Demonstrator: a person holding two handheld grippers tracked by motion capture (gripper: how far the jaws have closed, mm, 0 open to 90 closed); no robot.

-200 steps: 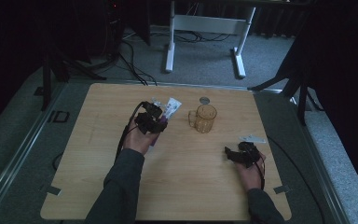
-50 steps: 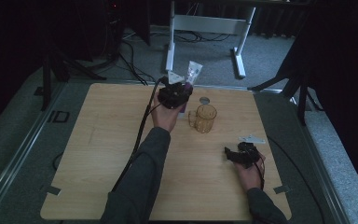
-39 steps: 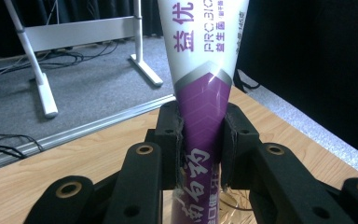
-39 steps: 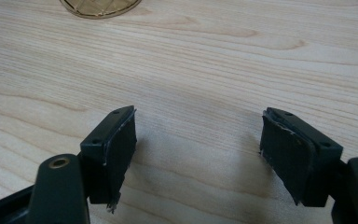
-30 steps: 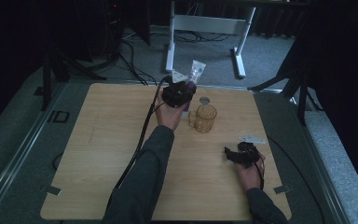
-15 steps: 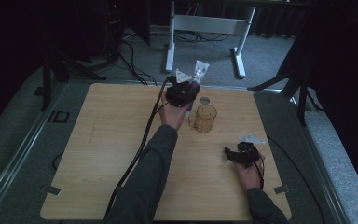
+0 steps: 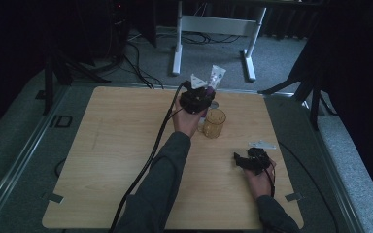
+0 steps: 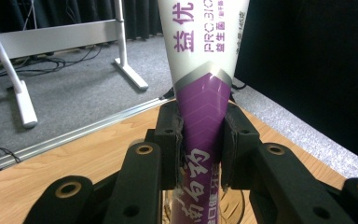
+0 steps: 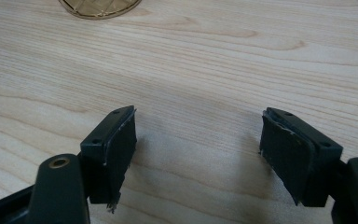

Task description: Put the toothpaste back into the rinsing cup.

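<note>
The left gripper [image 8: 200, 144] had its jaws clamped on a tube's [image 8: 203, 70] purple end: light, soft, probably slick. Right jaws stood apart.

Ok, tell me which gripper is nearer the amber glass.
Left. The left gripper, shut on the toothpaste tube, hangs just behind the amber glass. The right gripper rests on the table, open, nearer the person.

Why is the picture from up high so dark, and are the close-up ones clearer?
In the high view the room is dim, only the table catching light, and the tube looks small and soft. In the left gripper view the tube is bright and its print sharp. In the right gripper view the right gripper casts soft shadows on clear wood grain.
</note>
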